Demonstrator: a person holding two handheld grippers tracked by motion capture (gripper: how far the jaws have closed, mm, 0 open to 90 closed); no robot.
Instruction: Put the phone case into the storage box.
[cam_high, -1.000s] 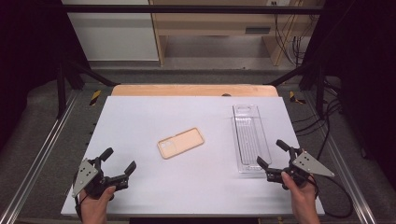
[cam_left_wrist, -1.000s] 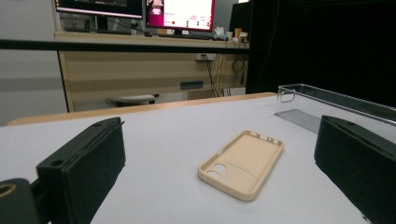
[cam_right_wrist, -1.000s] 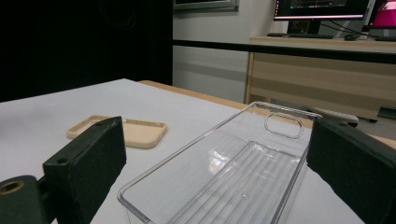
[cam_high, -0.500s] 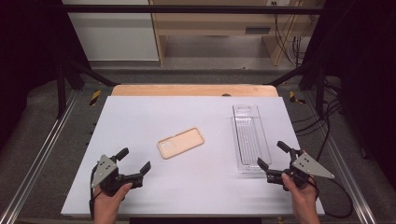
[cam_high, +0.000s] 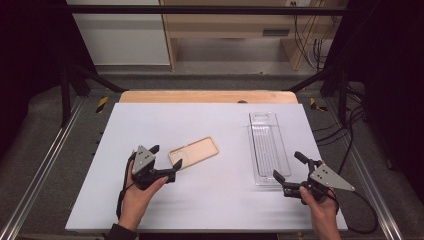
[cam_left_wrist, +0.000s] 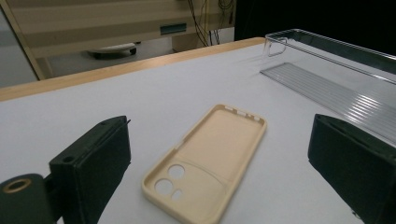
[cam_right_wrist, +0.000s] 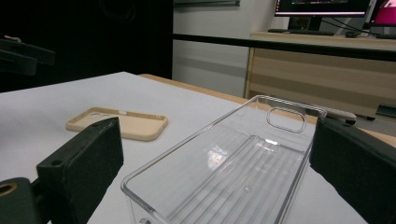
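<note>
Our left gripper (cam_high: 165, 162) is spread wide and sits right at the near end of the tan phone case (cam_high: 194, 152), jaws either side of its camera-cutout end but not touching it, going by the left gripper view, where the case (cam_left_wrist: 205, 161) lies flat between the two black jaws, hollow side up. Our right gripper (cam_high: 290, 167) is gaping wide too, parked at the near end of the clear plastic tray (cam_high: 268, 147) with nothing in it; from its own camera the tray (cam_right_wrist: 233, 172) sits between the jaws and the case (cam_right_wrist: 119, 123) lies well off to one side. Both things rest on the white table (cam_high: 150, 210), case near the middle, tray toward the right. We reckon the risky bit is the pinch: the case is thin and flat on the surface, so if we close too high the jaws could skid over the rim and just shove it forward, or flip it. Coming in too low could scrape the tabletop. And the tray looks light, so a stray nudge might slide it.
</note>
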